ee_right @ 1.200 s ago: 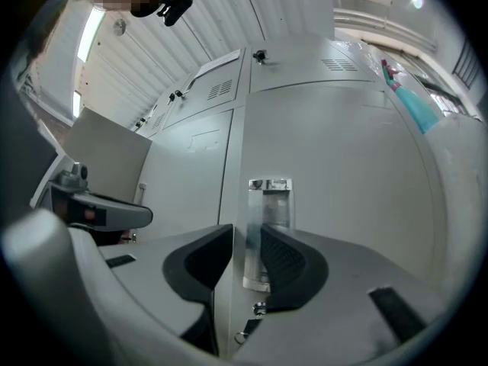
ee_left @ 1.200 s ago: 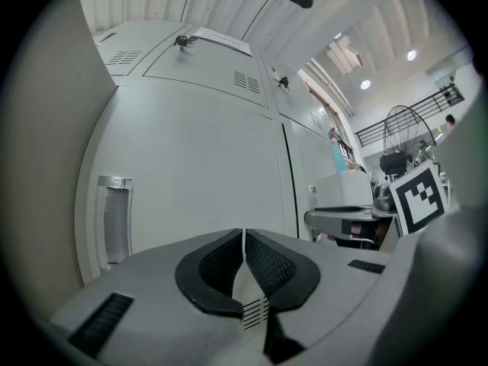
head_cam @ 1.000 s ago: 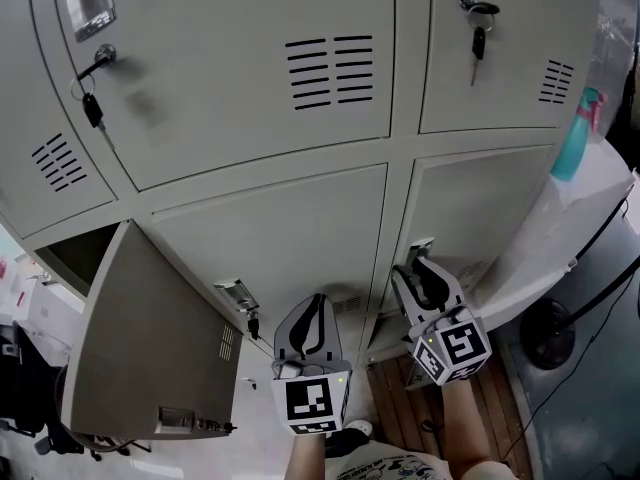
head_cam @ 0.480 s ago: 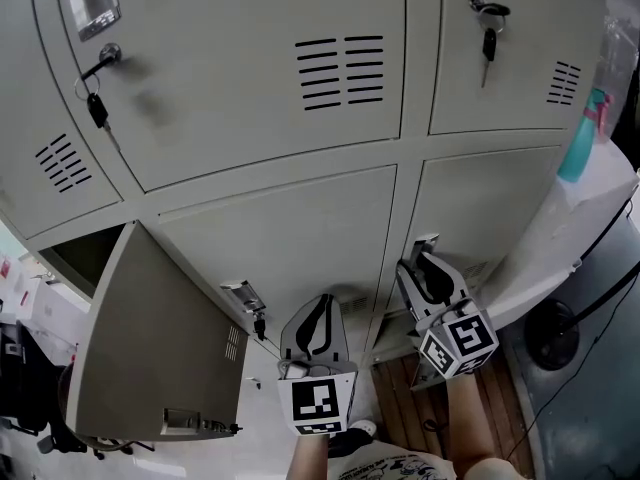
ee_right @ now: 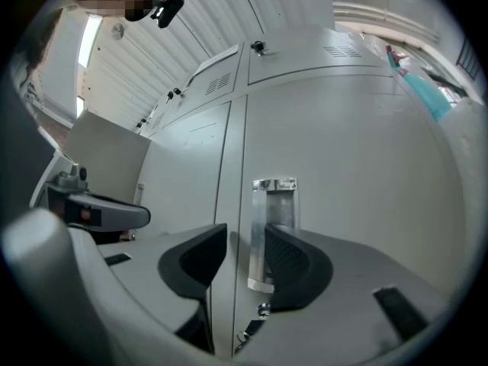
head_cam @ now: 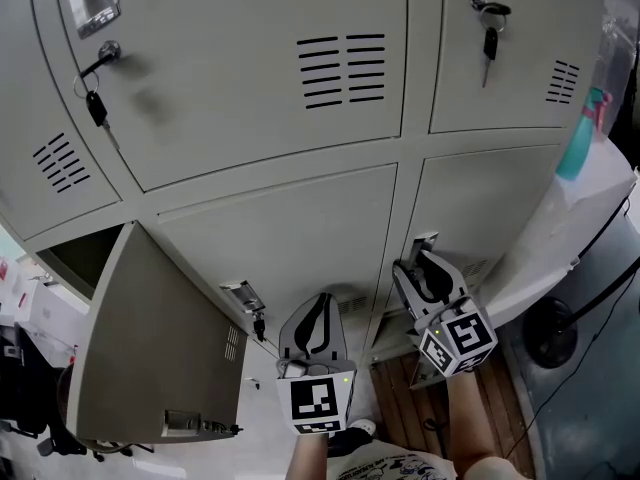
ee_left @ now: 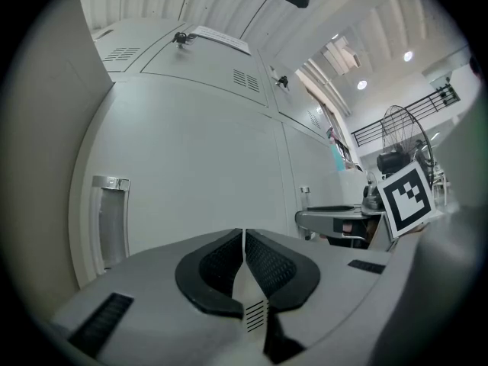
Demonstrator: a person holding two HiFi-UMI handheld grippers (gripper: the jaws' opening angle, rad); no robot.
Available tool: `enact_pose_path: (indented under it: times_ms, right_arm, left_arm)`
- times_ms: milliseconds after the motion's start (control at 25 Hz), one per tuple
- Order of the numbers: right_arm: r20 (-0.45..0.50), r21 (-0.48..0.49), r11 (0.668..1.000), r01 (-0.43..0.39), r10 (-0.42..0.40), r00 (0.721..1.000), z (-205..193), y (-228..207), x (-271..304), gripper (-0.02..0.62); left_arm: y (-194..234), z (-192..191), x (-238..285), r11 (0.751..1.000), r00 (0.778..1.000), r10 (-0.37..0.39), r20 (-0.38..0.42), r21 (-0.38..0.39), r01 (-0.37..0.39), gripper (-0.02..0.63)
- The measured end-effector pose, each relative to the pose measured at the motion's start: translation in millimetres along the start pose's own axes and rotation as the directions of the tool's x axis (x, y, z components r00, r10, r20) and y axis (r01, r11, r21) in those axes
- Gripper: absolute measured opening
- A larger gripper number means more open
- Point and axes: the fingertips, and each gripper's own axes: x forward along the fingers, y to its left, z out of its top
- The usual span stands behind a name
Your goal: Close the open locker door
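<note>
The lockers (head_cam: 270, 88) fill the view. The open door (head_cam: 150, 348) swings out at their lower-left corner, well apart from both grippers. The left gripper (ee_left: 244, 239) has its jaws together, empty. The right gripper (ee_right: 240, 242) has its jaws opening, with a closed door's handle (ee_right: 273, 204) between them, not gripped.

A black-headed key (head_cam: 92, 108) is hanging from the lock of a closed upper locker (head_cam: 250, 88) at left, and another key (head_cam: 489, 40) is hanging on the upper right one. A teal spray bottle (head_cam: 580, 133) is standing on a white ledge (head_cam: 545, 238), with black cables (head_cam: 606, 231) trailing below
</note>
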Motion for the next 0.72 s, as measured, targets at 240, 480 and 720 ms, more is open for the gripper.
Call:
enact_pose_path:
  times_ms: [240,480,720]
  right_arm:
    - [0.005,-0.007,1.000,0.019,-0.019,1.000,-3,1,-9,0.147]
    - [0.024,-0.001,0.997,0.084,-0.084,0.996,0,-3,-27,0.147]
    - [0.023,-0.017,0.989,0.148,-0.147,0.989,3,-8,-55,0.147]
  left_arm:
    - [-2,-2,-2,1.000,1.000,-0.009,-0.002,-0.003,0.009,0.015]
    - [-6,-1,-4,1.000,1.000,-0.027,0.001,-0.008,0.027,0.015]
    - [-18,-3,-5,0.998,0.998,-0.068,-0.009,-0.020,0.068,0.016]
